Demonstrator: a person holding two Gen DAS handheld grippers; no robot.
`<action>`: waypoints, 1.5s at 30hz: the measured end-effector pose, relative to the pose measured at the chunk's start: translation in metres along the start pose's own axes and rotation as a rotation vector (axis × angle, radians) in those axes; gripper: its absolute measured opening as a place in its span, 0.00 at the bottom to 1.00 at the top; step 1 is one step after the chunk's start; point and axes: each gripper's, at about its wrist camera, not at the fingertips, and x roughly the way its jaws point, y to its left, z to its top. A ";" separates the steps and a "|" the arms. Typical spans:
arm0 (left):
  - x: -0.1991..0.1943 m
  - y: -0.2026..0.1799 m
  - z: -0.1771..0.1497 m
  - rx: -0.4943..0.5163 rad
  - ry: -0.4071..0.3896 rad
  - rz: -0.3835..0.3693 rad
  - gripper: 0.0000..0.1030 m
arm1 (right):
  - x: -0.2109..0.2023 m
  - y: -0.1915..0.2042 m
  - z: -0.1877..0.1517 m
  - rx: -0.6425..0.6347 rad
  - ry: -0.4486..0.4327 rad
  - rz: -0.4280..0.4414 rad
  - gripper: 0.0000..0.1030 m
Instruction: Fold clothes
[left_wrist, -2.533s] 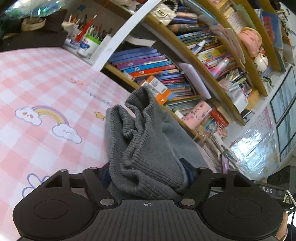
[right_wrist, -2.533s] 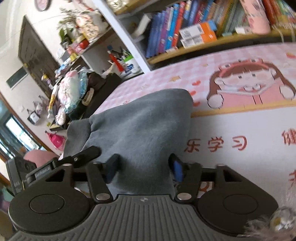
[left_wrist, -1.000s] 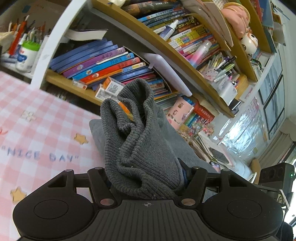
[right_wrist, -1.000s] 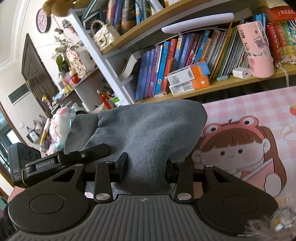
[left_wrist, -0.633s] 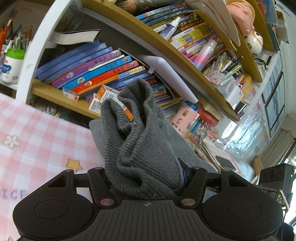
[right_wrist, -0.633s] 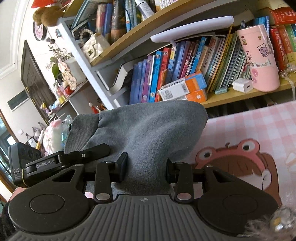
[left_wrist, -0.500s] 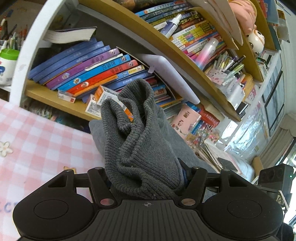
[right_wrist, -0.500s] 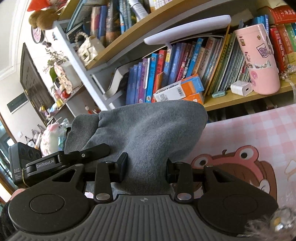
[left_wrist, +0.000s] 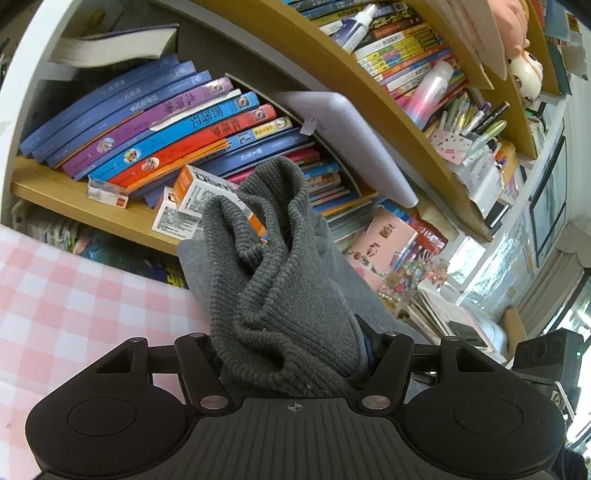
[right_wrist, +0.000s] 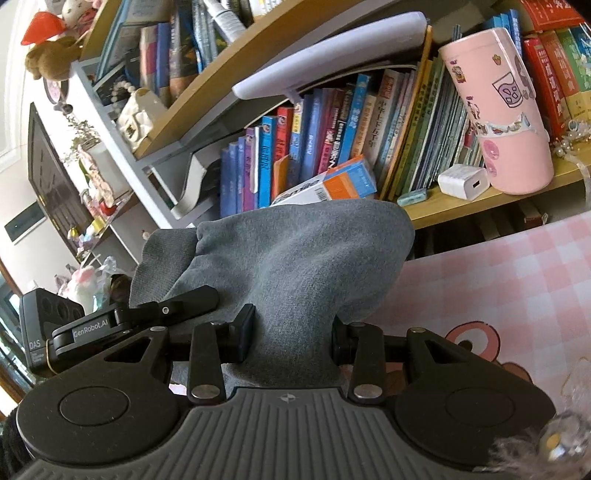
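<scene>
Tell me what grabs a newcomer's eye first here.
The bunched grey knit garment fills the centre of both views, clamped in the left gripper and the right gripper. Behind it runs a wooden bookshelf crammed with colourful books, with a pink stickered tumbler at its right end.

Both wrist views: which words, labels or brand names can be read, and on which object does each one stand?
"GenRobot.AI": label on the left gripper arm, seen in the right wrist view.
"DAS": black camera box at that view's left edge.
Book spines: Chinese titles, too distorted to quote reliably.
Orange and white box: print too blurred.
Pink cup: only stickers, no words.
</scene>
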 end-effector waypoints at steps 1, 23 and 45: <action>0.004 0.002 0.001 -0.003 0.001 0.001 0.60 | 0.003 -0.003 0.001 0.004 0.000 -0.001 0.34; 0.054 0.053 -0.011 -0.122 0.037 0.034 0.76 | 0.050 -0.063 -0.005 0.143 0.036 0.001 0.51; -0.048 -0.018 -0.059 0.040 -0.136 0.163 0.90 | -0.048 -0.012 -0.072 0.093 -0.034 -0.102 0.82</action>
